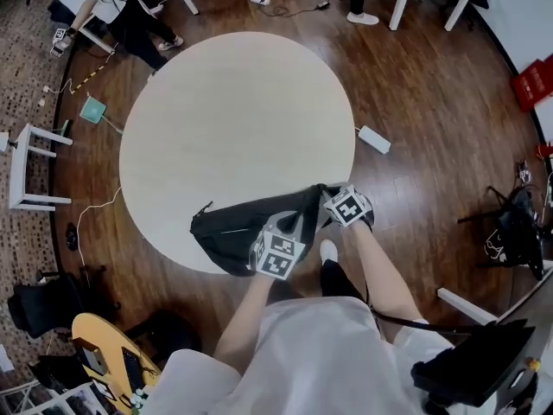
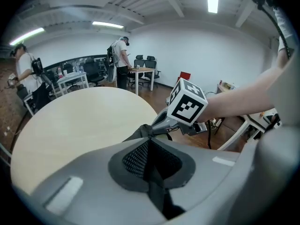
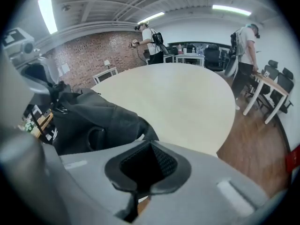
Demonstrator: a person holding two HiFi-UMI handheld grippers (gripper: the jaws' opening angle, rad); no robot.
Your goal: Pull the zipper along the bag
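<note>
A black bag [image 1: 235, 229] lies at the near edge of the round pale table [image 1: 225, 102]. My left gripper [image 1: 271, 232] is at the bag's near side, its jaws shut on a black strip of the bag [image 2: 152, 172]; whether that strip is the zipper pull I cannot tell. My right gripper [image 1: 326, 200] is shut on the bag's right end. In the left gripper view the right gripper [image 2: 155, 125] pinches the bag's tip [image 2: 140, 133]. In the right gripper view the bag [image 3: 89, 121] bulges to the left, with black fabric in the closed jaws.
A white power strip [image 1: 374, 139] and cables lie on the wood floor beyond the table. A white stool [image 1: 30, 167] stands at left, a red crate [image 1: 531, 80] at right. People stand by desks and chairs [image 2: 143, 71] across the room.
</note>
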